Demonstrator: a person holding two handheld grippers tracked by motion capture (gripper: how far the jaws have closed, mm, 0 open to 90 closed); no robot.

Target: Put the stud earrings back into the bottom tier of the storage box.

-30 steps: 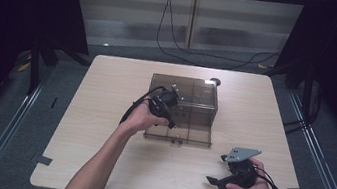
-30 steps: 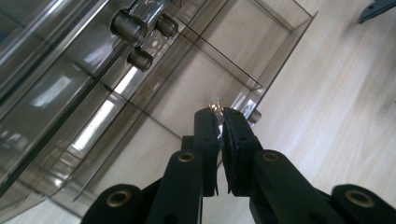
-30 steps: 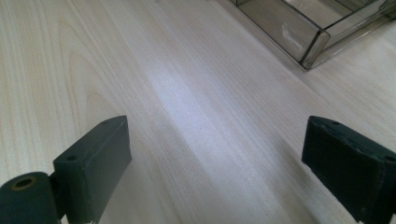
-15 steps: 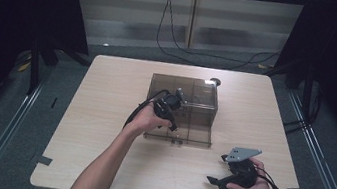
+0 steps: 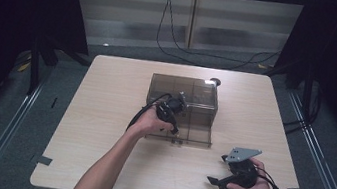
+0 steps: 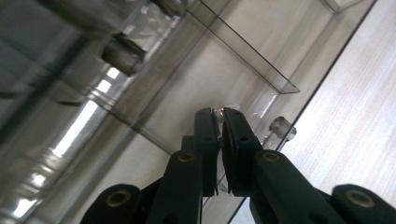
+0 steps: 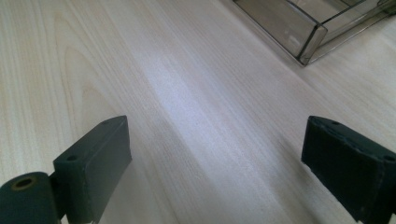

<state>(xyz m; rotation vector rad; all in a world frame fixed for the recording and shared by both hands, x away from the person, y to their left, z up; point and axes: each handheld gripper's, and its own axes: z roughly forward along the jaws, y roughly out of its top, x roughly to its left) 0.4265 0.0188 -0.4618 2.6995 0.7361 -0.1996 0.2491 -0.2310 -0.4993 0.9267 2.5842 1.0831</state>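
Left gripper (image 5: 176, 107) has crept a little toward the near front of the smoky clear box (image 5: 182, 107) since a second ago; right gripper (image 5: 224, 180) has stayed put near the front right of the surface (image 5: 102, 115); the box sits mid-surface, slightly toward the far side, with internal dividers and a lid or front flap hinged low; in the left gripper view the jaws are closed narrow on a small clear tab (image 6: 218, 116) at the box's front edge, a tiny clear knob (image 6: 283, 128) just beside it; likely pinching the tab to swing or pull the panel open, though I cannot tell if it is a latch or a handle; grip looks taken from above and the side so the wrist keeps off the box wall; right gripper stands wide, jaws far apart over bare wood in the right gripper view, holding nothing, corner of the box (image 7: 306, 44) up at the top right; parked there probably to keep out of the way or to be ready to steady the box; room: plenty of open surface on the left and in front of the box, so the panel has space to drop toward the person; right hand near the front edge, little margin behind it; small dark round thing (image 5: 215, 81) lies just beyond the box's far right corner, well away from both grippers.
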